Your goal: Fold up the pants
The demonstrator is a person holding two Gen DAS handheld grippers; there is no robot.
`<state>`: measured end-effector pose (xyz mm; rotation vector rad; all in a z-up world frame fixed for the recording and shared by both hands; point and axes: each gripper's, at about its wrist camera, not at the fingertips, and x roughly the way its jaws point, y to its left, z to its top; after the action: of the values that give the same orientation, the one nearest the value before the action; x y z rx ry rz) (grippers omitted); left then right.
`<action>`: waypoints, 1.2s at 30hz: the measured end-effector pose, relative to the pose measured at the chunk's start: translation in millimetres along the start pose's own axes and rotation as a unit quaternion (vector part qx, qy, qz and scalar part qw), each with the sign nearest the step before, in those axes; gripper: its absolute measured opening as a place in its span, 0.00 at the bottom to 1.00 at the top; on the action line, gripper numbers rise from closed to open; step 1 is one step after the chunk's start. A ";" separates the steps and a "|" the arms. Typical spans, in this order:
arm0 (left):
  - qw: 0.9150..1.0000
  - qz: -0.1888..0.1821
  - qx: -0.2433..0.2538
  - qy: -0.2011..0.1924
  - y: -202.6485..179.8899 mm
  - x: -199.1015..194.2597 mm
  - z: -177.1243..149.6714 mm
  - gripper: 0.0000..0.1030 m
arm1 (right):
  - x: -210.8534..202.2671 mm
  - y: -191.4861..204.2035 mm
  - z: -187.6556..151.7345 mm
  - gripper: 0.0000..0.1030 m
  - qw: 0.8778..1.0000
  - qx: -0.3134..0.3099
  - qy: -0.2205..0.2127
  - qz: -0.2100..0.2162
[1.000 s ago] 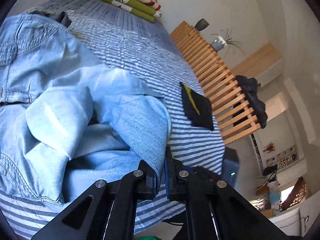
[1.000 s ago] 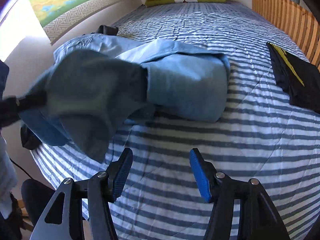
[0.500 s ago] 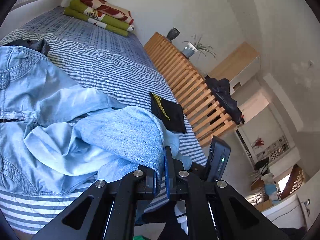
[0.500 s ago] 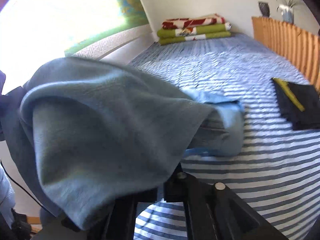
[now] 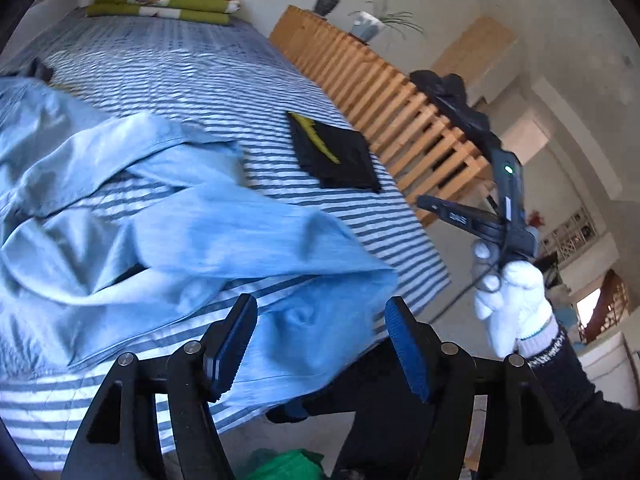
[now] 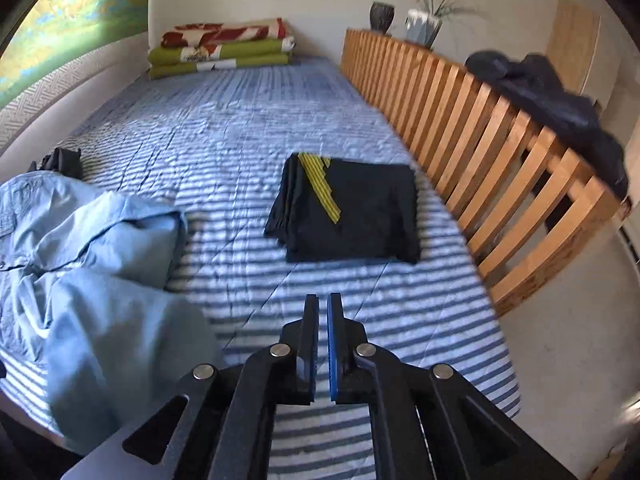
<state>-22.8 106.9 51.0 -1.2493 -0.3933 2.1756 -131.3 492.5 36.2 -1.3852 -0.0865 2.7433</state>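
The light blue pants [image 5: 200,240] lie crumpled on the striped bed [image 5: 180,72], one leg end hanging over the near edge. My left gripper [image 5: 320,304] is just above that leg end. Its jaws are opening, with the blurred cloth loose between them and neither pad pressing on it. In the right wrist view the pants [image 6: 80,280] are a heap at the left. My right gripper [image 6: 323,300] hangs over bare bedspread to their right. A narrow slit shows between its jaws as they begin opening, with nothing in it. A white-gloved hand [image 5: 508,292] holds that gripper.
A folded black garment with yellow stripes [image 6: 360,208] lies mid-bed on the right. A wooden slatted rail [image 6: 480,128] runs along the right side, with dark clothing [image 6: 552,96] draped over it. Folded blankets [image 6: 220,52] are stacked at the far end. Something green [image 5: 284,464] lies on the floor.
The left jaws have opened and let go of the pant leg. The cloth that covered the right gripper has dropped onto the bed, and that gripper has swung right, with its jaws together.
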 end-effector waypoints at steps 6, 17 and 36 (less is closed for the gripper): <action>0.976 0.142 -0.163 -0.032 152.0 -42.1 -30.3 0.68 | 17.4 50.4 -46.2 0.38 0.996 -0.073 0.026 0.044; 0.934 0.213 -0.283 -0.045 263.4 -58.9 -71.9 0.68 | 0.6 133.4 -85.1 0.49 0.985 -0.137 0.047 0.095; 0.940 0.185 -0.282 -0.051 280.9 -55.9 -77.2 0.70 | -15.1 193.2 -100.8 0.63 0.972 -0.228 0.046 0.030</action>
<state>-32.5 -150.0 -96.9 -1.6183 -0.9433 2.5545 -47.9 300.7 -27.1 -1.6326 -0.7222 2.8139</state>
